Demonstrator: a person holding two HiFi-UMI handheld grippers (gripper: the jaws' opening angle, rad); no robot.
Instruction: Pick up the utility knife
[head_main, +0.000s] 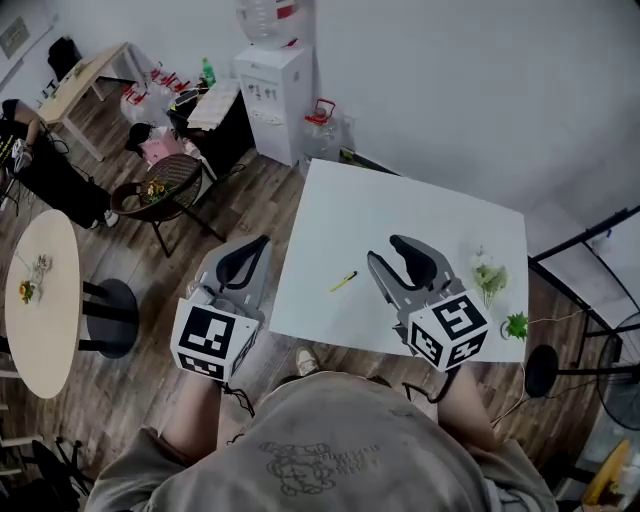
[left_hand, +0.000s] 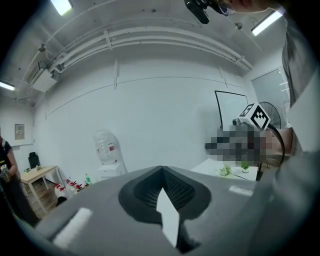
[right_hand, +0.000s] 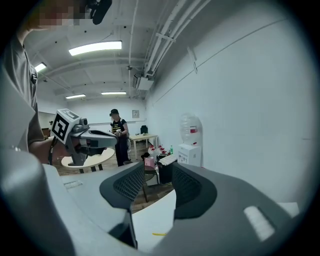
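A small yellow utility knife (head_main: 343, 281) lies on the white table (head_main: 420, 215), near its front edge. My right gripper (head_main: 385, 250) hovers over the table just right of the knife, jaws open and nothing between them. In the right gripper view the knife (right_hand: 159, 233) shows low down in the gap of the right gripper (right_hand: 157, 172). My left gripper (head_main: 252, 250) hangs beyond the table's left edge, over the floor. In the left gripper view the left gripper (left_hand: 162, 172) has its jaws meeting at the tips, shut and holding nothing.
Two small green plants (head_main: 490, 278) (head_main: 515, 325) sit at the table's right side. A water dispenser (head_main: 272, 85) stands behind the table. A chair (head_main: 165, 190) and a round table (head_main: 40, 300) stand to the left. A person (right_hand: 117, 135) stands far off.
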